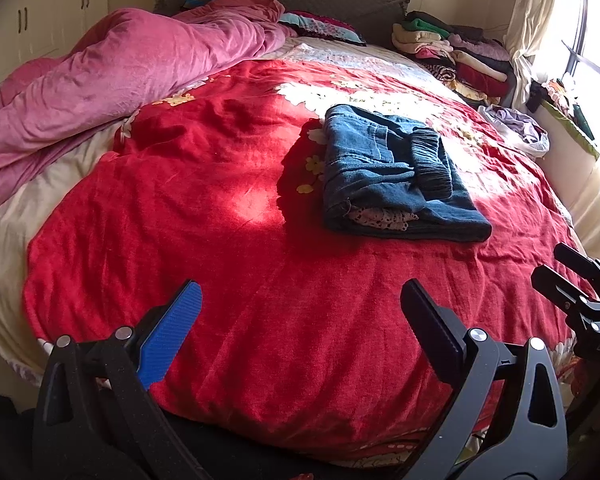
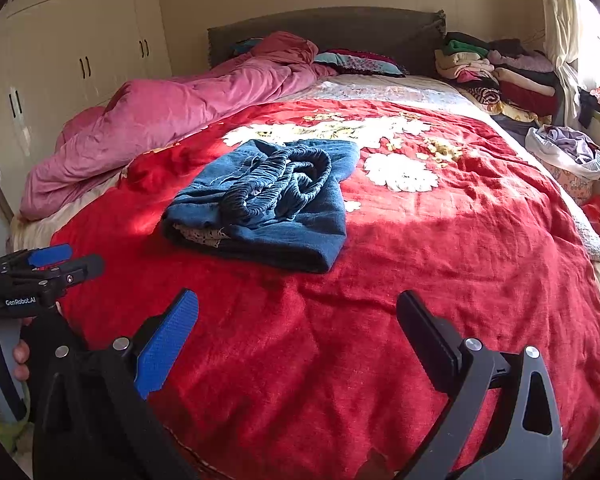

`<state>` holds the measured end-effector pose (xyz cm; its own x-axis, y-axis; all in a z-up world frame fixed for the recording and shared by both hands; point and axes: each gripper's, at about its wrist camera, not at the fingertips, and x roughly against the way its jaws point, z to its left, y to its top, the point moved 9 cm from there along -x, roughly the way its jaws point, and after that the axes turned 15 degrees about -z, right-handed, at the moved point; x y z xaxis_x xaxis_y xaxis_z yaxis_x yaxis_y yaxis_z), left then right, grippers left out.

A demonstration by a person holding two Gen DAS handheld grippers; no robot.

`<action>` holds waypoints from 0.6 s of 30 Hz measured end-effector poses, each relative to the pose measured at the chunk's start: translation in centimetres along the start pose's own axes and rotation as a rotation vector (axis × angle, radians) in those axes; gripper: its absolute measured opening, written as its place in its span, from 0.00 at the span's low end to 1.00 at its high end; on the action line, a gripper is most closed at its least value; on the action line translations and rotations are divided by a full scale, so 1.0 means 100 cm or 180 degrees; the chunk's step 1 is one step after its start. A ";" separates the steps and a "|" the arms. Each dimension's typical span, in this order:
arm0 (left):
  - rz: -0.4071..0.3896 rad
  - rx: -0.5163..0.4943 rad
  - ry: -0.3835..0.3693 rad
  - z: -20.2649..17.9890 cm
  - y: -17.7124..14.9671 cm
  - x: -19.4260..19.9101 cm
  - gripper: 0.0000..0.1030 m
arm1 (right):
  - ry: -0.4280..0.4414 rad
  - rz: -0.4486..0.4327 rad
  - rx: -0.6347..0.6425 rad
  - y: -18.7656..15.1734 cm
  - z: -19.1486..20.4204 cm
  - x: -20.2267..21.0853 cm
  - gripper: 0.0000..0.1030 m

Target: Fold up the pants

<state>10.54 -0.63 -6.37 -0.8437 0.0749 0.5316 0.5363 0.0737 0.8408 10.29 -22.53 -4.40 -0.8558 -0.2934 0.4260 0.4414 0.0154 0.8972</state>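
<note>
Jeans (image 1: 392,176) sit folded mid-frame on the red blanket (image 1: 228,280); left gripper (image 1: 300,300) and right gripper (image 2: 298,308) hover low in frame, fingers spread, holding nothing.

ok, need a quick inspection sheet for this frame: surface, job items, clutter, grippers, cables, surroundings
Surface: red floral blanket over the bed, wrinkled, patches of sunlight.
Job's things: blue pants folded into a compact bundle, elastic waistband on top, lying mid-bed.
Clutter: pink duvet bunched on the far left; folded clothes stack by the headboard; white bag of laundry at the bed's right edge.
Grippers: left gripper open, empty; right gripper open, empty; both short of the pants.
Cables: nothing seen.
Surroundings: cream wardrobe, curtained window.
</note>
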 end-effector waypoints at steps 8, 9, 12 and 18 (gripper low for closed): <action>0.0004 0.0016 -0.0024 -0.002 -0.001 0.000 0.91 | -0.0011 -0.0001 0.0012 0.001 0.000 -0.001 0.96; 0.0004 0.0016 -0.0032 -0.003 -0.002 0.001 0.91 | -0.0016 -0.0002 0.0008 0.002 -0.001 -0.001 0.96; 0.0010 0.0013 -0.0036 -0.005 -0.003 0.000 0.91 | -0.0029 -0.0006 0.0005 0.003 -0.004 -0.002 0.96; 0.0023 -0.0013 -0.0084 -0.009 -0.005 0.001 0.91 | -0.0051 -0.0008 0.0000 0.003 -0.009 -0.002 0.96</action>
<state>10.15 -1.55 -6.67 -0.8388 0.1015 0.5349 0.5423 0.0689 0.8373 10.81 -23.31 -4.33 -0.8611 -0.2782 0.4256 0.4392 0.0146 0.8983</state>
